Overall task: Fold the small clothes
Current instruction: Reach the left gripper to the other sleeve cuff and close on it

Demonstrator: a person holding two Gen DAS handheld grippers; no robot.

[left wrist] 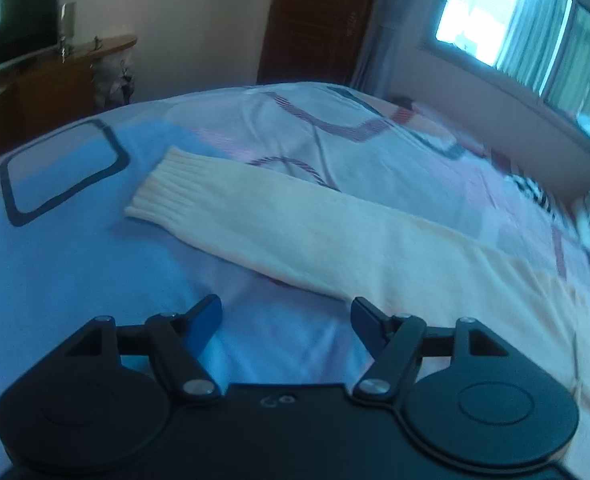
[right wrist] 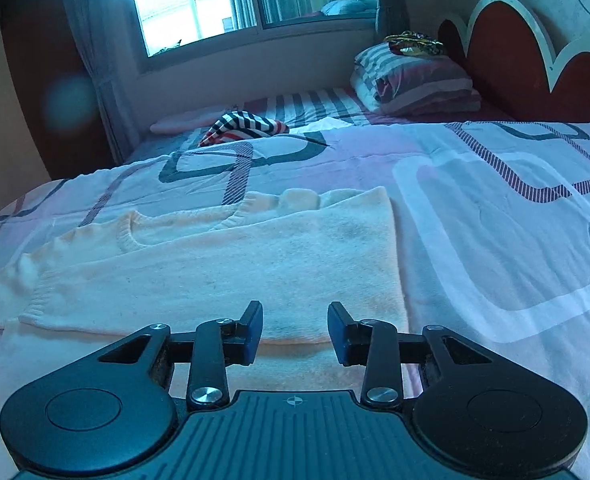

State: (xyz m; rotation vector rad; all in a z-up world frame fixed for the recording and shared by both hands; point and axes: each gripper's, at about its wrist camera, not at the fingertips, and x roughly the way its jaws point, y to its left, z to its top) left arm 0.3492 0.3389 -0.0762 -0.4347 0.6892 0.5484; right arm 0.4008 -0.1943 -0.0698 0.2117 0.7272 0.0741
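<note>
A cream knit sweater point(right wrist: 223, 268) lies flat on the bed, its right side folded over the body, with the V-neck toward the window. In the left wrist view its left sleeve point(left wrist: 279, 224) stretches out across the bedspread, ribbed cuff point(left wrist: 163, 188) at the far left. My left gripper point(left wrist: 286, 320) is open and empty, hovering just short of the sleeve near the armpit. My right gripper point(right wrist: 295, 330) is open and empty, low over the sweater's near folded edge.
The patterned bedspread point(right wrist: 495, 208) covers the bed. A striped garment point(right wrist: 243, 126) lies near the window side. Folded striped bedding point(right wrist: 415, 80) sits by the red headboard point(right wrist: 511, 60). A wooden desk point(left wrist: 55, 76) stands beyond the bed's left edge.
</note>
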